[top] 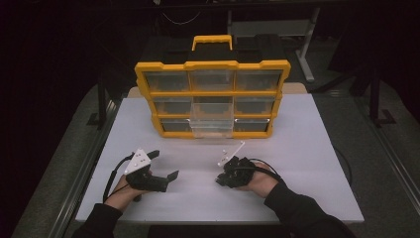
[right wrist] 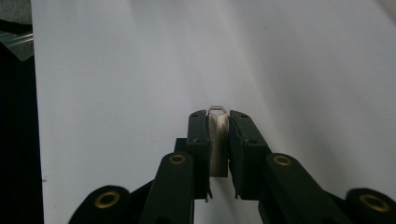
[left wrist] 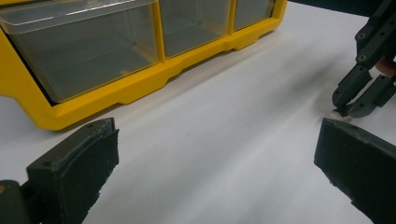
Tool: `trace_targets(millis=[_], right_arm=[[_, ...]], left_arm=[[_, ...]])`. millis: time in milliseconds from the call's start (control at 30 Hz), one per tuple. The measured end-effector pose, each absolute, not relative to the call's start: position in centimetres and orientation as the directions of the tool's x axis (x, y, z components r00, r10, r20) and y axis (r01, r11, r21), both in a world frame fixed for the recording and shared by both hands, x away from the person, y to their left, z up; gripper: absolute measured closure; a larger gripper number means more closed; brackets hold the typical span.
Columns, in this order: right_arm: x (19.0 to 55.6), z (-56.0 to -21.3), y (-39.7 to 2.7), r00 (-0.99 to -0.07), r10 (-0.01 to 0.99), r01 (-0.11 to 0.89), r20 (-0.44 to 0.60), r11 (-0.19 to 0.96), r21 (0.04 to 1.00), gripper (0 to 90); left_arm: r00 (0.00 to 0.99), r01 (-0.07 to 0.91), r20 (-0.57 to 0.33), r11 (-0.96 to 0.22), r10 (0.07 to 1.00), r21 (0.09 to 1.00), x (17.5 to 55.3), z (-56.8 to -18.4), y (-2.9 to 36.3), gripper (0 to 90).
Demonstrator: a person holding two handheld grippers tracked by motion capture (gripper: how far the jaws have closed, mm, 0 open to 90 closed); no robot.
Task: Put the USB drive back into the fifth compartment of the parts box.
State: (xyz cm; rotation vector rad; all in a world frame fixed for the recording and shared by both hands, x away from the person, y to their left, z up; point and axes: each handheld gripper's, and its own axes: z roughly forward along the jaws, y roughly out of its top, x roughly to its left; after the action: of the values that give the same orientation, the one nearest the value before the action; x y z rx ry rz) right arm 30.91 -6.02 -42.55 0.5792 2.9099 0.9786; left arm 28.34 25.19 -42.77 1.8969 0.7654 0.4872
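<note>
Between the nearly closed jaws of the right gripper [right wrist: 218, 122] sits a small, flat silvery metal piece [right wrist: 218, 140], clamped at the white tabletop [top: 307, 148]. Picking up looks done; stowing remains, probably in the pulled-out clear drawer [top: 212, 119] of the yellow plastic organiser [top: 213, 94] ahead. The left gripper [top: 166, 166] rests alongside, released and empty. The room around is dark.

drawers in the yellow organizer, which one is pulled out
The bottom-row middle drawer of the yellow organizer: its clear front juts forward, while the other eight sit flush.
</note>
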Motion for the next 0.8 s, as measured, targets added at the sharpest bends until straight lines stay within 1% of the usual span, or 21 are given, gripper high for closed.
trace_targets(millis=[800], right_arm=[[31.8,-41.1,-8.4,-0.918,0.379,0.371,0.115,0.72,0.587,77.9]], left_arm=[[0.723,0.3,-0.004,-0.309,0.69,0.903,28.3,-42.8,25.1,0.0]])
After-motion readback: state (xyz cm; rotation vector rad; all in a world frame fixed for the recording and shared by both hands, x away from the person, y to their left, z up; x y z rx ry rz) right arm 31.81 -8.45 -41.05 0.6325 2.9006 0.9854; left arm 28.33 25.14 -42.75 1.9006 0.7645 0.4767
